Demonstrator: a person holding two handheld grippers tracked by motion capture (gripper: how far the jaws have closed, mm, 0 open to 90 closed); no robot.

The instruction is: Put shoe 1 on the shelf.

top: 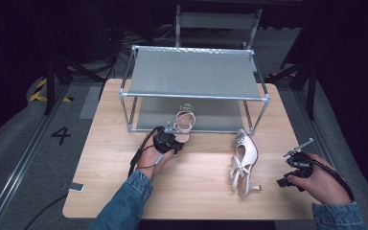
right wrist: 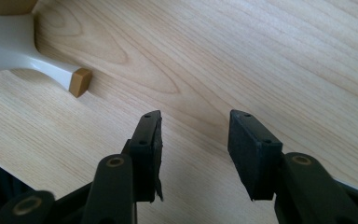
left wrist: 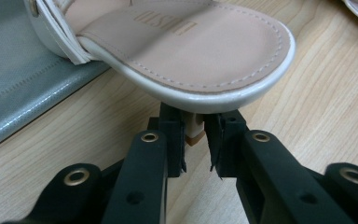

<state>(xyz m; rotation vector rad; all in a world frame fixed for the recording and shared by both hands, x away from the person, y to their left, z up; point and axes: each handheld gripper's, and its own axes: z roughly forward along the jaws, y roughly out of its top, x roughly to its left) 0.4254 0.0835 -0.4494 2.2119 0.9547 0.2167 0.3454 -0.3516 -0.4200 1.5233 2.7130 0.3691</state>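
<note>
Pale grained wood table point(top: 196, 172), left tool point(left wrist: 196, 140) clamping glossy white sandal point(left wrist: 200, 51) heel, right tool point(right wrist: 193, 140) parted, empty.

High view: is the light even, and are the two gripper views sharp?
High view: table brightly lit, the surroundings almost black, soft shadow beside the lying sandal. Left gripper view: held sandal sharp, near jaw bases blurred. Right gripper view: wood grain and heel tip sharp, lower left corner blurred.
</note>
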